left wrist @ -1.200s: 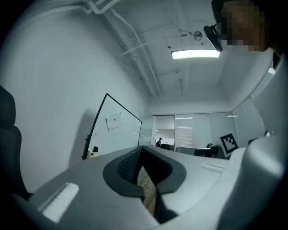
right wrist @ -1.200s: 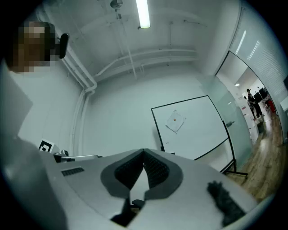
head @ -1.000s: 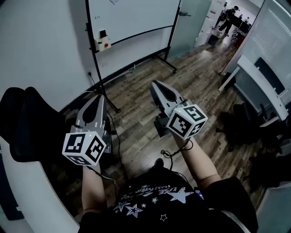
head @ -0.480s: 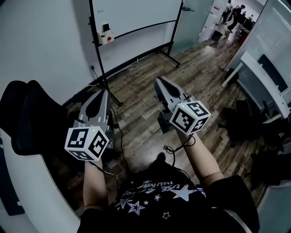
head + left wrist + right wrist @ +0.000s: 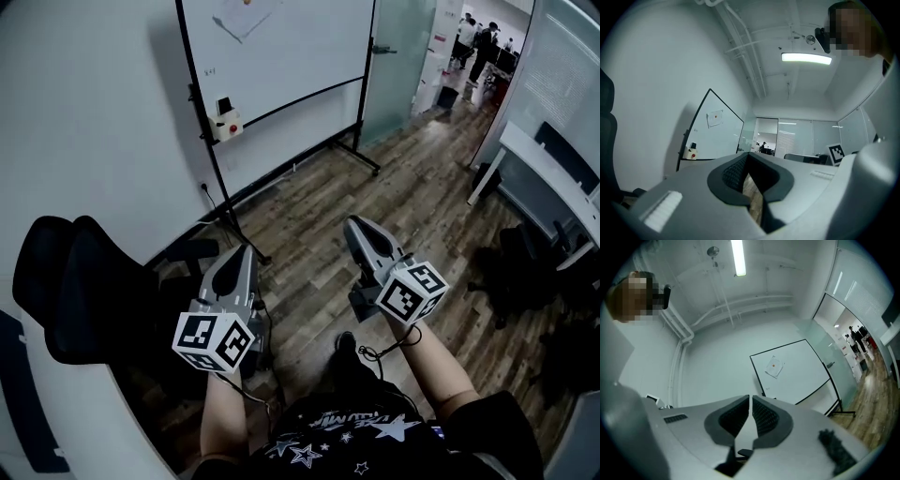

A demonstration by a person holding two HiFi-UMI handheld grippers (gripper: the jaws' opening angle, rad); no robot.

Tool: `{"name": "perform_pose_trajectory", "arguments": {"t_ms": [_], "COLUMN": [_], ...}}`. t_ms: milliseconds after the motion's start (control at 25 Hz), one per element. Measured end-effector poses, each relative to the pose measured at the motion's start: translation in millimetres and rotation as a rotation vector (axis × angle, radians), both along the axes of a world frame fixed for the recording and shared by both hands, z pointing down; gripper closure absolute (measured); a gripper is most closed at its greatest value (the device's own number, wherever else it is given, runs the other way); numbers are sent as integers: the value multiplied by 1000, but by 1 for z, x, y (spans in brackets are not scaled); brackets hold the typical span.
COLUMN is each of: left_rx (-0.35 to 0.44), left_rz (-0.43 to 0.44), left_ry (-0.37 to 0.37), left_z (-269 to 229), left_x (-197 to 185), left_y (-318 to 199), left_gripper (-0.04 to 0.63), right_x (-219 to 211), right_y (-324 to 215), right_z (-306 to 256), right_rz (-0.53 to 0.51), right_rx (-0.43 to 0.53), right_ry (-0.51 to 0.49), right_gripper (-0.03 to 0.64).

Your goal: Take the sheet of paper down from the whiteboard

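Your left gripper (image 5: 246,251) has its ribbed dark fingers (image 5: 733,171) closed together on nothing. Your right gripper (image 5: 356,225) is the same, shut and empty. Both sit low over the wood-plank floor (image 5: 309,216). The thin white sheet of paper (image 5: 246,14), tilted, is stuck on the smooth whiteboard (image 5: 309,47), well apart from both.

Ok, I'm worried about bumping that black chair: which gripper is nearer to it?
Left. The left gripper is just right of the black chair in the head view; the right gripper is farther right, beyond the left one.
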State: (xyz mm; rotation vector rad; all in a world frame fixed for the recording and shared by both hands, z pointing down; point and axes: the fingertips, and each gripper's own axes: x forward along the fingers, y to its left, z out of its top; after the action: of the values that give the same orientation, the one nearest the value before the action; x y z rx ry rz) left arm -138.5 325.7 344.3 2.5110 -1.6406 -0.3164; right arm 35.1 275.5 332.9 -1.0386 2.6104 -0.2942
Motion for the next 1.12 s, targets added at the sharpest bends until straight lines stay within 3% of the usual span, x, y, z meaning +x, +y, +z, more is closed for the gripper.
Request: {"name": "perform_pose_trajectory", "arguments": {"t_ms": [160,280,880,1040,1120], "left_rx": [18,23,15,19,22], "left_rz": [-18,-22,-96,-173,-212], "left_ry": [-36,-17,-72,-129,-110], "left_z": [-8,-11,-24,-26,-22], "left_x": [3,6,52,63,64], "left_y": [-21,-45,-223,-261,-272], "left_gripper": [586,586,586,586,586], "right_x": [13,18,56,70,74], "right_y": [-27,-56,-245,-287,-302], "right_z": [4,13,8,5,5], "right_rz": [27,17,-75,-110,-135], "right_rx": [-5,-31,-61,-52,-49], "right_ry": [-13,-32,-35,-32,-29], "right_gripper": [599,599,599,600,600]}}
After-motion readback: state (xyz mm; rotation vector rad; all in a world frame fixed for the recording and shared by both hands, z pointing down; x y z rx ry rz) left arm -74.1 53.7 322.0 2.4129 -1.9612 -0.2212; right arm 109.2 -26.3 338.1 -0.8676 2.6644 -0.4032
